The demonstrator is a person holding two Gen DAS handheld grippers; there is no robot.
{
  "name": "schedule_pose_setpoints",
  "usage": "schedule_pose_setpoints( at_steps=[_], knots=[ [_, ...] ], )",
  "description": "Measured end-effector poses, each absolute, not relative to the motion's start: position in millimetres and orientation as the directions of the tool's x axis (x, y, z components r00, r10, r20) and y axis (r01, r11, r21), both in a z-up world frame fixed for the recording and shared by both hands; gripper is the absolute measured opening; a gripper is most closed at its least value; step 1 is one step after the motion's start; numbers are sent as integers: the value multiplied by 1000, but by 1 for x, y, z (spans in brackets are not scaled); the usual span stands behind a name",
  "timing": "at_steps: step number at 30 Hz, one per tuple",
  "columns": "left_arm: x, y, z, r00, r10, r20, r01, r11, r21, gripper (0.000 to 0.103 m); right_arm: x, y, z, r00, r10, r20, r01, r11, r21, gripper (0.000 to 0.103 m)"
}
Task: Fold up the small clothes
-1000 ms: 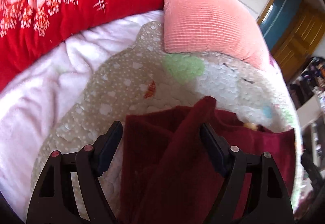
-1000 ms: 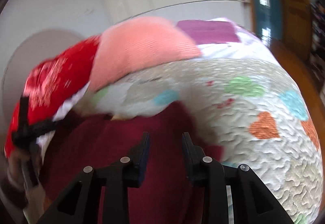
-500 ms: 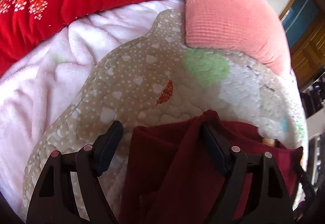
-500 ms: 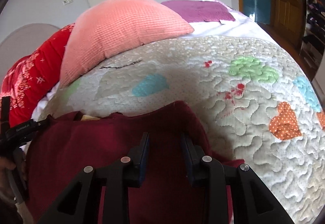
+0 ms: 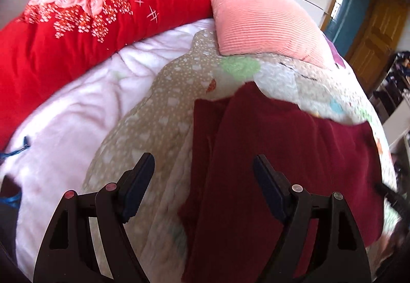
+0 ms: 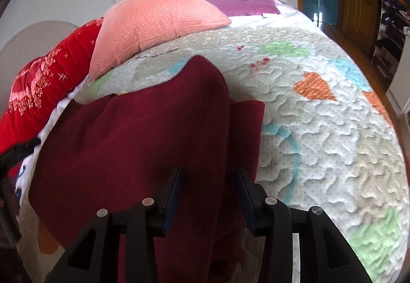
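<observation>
Your left gripper (image 5: 203,175) is spread wide with nothing pinched, hanging over the near-left edge of the maroon garment (image 5: 282,154). That garment lies on the quilt (image 6: 320,142), long axis running from you toward the pink pillow (image 5: 261,24). Your right gripper (image 6: 207,185) has just been opening, jaws partly apart with the folded flap between them, so it's nearer.

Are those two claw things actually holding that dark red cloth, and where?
Neither clearly holds it. The left gripper stands wide open over the dark red garment. The right gripper has just been opening; a garment fold lies between its jaws, apparently unpinched.
</observation>
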State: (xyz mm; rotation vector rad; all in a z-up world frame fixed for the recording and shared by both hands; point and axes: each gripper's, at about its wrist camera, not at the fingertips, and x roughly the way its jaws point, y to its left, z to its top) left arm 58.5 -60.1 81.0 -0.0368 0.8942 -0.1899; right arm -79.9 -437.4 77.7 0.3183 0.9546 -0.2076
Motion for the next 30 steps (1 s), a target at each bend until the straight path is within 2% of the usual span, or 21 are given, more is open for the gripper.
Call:
schedule_pose_setpoints(
  at_steps=[3,5,10,13,16,21,30],
  knots=[
    [39,-63,83,625,-165,-763,166,983,-77,80,-91,-422,98,599,3,-801,270,941,206,42],
    [28,-64,84,637,-165,-753,177,982,-66,80,-100,-410,104,609,-16,-793,250,952,174,44],
    [6,-61,88,647,-166,-744,174,982,-67,80,-116,-397,80,571,-9,-821,243,957,159,45],
    [-5,-59,92,663,-151,-733,169,984,-50,80,-123,-388,84,569,-38,-822,240,963,122,45],
    [-13,-55,95,674,-139,-725,160,986,-40,80,-129,-381,100,596,36,-802,213,956,202,45],
    [-18,-46,92,671,-142,-727,141,988,-63,80,-126,-355,114,618,63,-784,157,967,201,46],
    [-10,-28,60,632,-195,-750,97,980,-173,80,-106,-310,101,606,158,-780,75,964,254,46]
  ],
)
